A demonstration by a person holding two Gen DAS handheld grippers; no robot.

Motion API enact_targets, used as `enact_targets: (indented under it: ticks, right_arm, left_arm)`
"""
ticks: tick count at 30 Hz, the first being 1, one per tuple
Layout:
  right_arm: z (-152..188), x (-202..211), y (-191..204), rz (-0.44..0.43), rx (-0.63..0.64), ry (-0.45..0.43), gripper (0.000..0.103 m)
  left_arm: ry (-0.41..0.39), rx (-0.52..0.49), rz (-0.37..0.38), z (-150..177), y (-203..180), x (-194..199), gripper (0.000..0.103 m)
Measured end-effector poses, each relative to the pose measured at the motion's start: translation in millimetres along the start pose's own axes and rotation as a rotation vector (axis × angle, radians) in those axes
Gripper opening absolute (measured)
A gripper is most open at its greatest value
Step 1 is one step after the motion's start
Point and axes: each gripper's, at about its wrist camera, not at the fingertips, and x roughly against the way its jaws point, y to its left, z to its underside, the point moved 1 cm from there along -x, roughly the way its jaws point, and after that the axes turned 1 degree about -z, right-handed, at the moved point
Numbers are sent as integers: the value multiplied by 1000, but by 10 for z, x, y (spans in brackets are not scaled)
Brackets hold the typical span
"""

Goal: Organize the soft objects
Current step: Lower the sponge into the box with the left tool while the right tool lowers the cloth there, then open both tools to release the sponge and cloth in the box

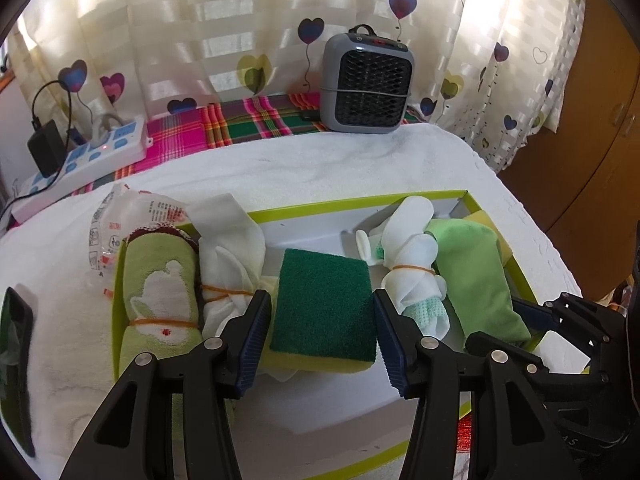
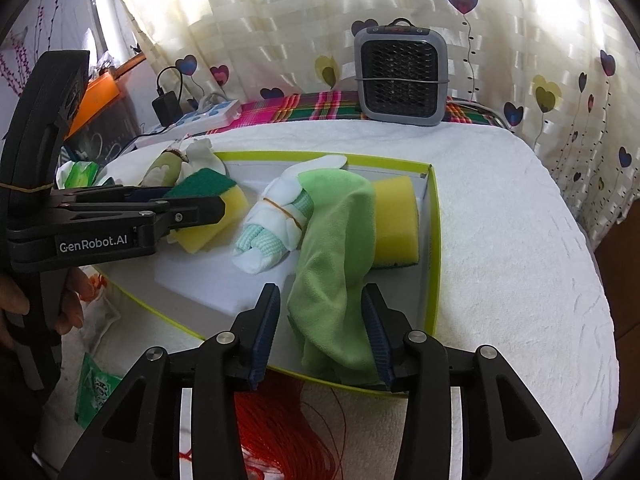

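A shallow white box with a lime rim [image 1: 360,202] [image 2: 434,216] lies on the white towel. My left gripper [image 1: 320,332] is shut on a green-topped yellow sponge [image 1: 324,312] [image 2: 208,200], held just above the box floor. Left of it lie a green rolled towel [image 1: 160,300] and a white banded bundle [image 1: 228,276]. Right of it lie a white and mint banded bundle [image 1: 412,276] [image 2: 272,220] and a light green cloth [image 1: 476,280] [image 2: 336,264]. My right gripper [image 2: 324,332] is open with a finger on each side of the green cloth's near end. A second yellow sponge [image 2: 396,220] lies under the cloth.
A grey fan heater [image 1: 366,84] [image 2: 400,76] stands at the back on a plaid cloth [image 1: 240,124]. A power strip [image 1: 88,160] with a charger sits back left. A clear plastic wrapper [image 1: 108,232] lies left of the box. Red-orange threads [image 2: 288,432] lie near me.
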Motion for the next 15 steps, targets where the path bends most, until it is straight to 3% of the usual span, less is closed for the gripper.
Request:
enact_targets:
  ticks: [8, 12, 15]
  right_arm:
    - [22, 56, 7, 5, -9, -6, 44]
    - [33, 87, 26, 15, -9, -11, 53]
    - [46, 124, 38, 16, -12, -17, 53]
  left_arm:
    - [-16, -33, -40, 38, -64, 77, 52]
    - [-24, -27, -51, 63, -68, 147, 54]
    - [-29, -20, -52, 95, -59, 198, 55]
